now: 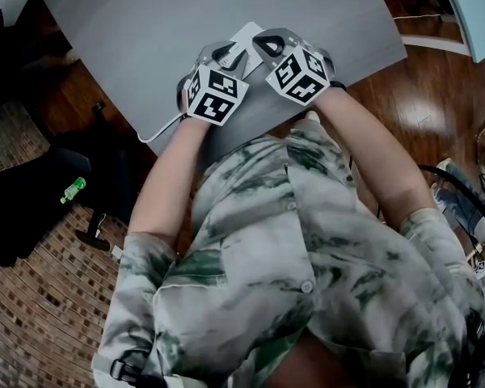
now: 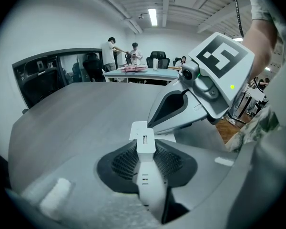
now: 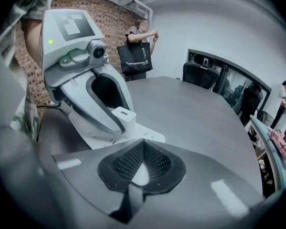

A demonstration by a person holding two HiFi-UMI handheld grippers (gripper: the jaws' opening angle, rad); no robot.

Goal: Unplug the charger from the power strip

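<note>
A white charger (image 3: pixel 121 118) with a slot in its top stands on a white power strip (image 3: pixel 97 133) near the front edge of the grey table (image 1: pixel 186 14). My left gripper (image 2: pixel 143 147) is shut on the charger (image 2: pixel 144 140), its dark pads against both sides. In the right gripper view the left gripper (image 3: pixel 113 124) reaches down over the charger. My right gripper (image 3: pixel 139 168) is shut on the end of the power strip, white showing between its pads. Both grippers, left (image 1: pixel 226 55) and right (image 1: pixel 263 45), meet over the strip (image 1: pixel 246 35) in the head view.
A white cable (image 1: pixel 158 132) runs off the table's left edge. A black office chair (image 1: pixel 32 192) and a green bottle (image 1: pixel 73 188) are on the floor at left. People stand at a far table (image 2: pixel 128 69); a person with a black bag (image 3: pixel 136 56) stands beyond.
</note>
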